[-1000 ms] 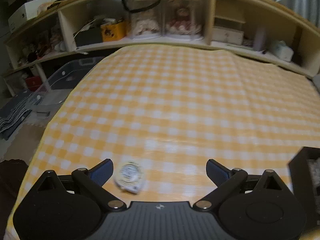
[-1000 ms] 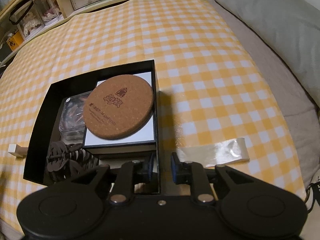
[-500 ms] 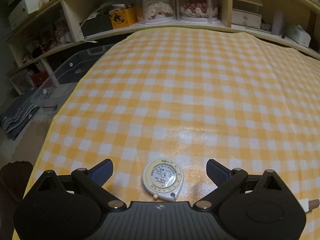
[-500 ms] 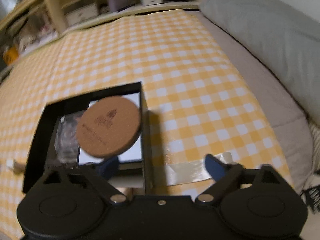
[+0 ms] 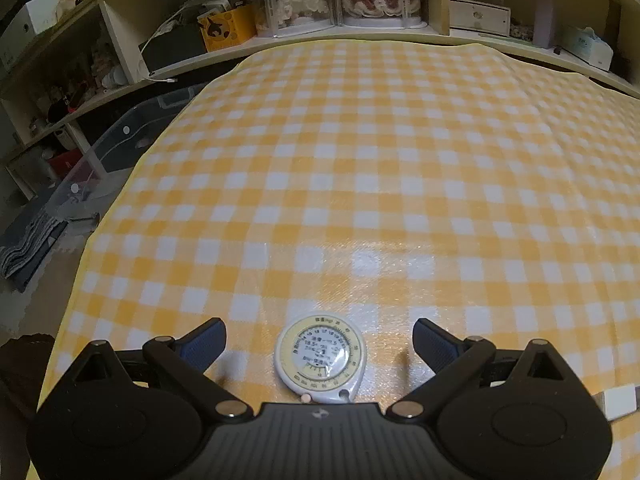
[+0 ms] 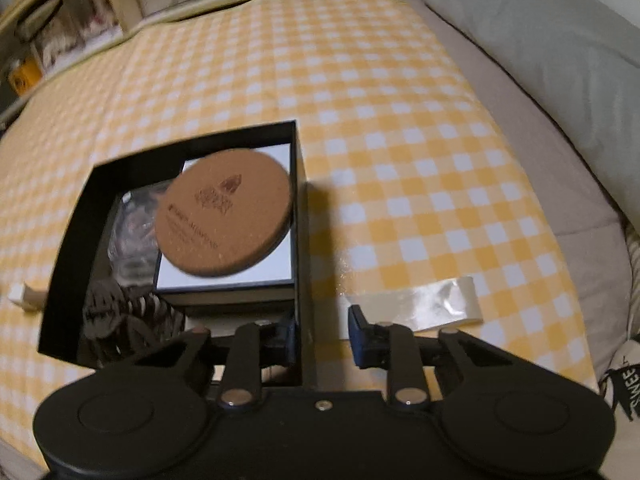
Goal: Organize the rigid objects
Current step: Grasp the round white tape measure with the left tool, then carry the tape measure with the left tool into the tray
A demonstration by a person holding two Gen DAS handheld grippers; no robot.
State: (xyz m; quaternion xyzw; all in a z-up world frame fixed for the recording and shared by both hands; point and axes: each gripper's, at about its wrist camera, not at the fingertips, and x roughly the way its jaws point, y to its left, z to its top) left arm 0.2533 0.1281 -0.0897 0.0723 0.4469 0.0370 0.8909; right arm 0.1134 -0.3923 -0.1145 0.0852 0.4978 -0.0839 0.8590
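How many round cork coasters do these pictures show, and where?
1. The cork coaster lies on the white box inside the black box. Others may be hidden beneath.

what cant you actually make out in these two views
- Left wrist view: the small print on the round tape measure is too small to read, and the gripper body covers its lower edge.
- Left wrist view: a white block is cut off by the right edge.
- Right wrist view: the black box holds a clear packet, too blurred to identify.
- Right wrist view: the cork coaster lettering is smeared by motion blur.
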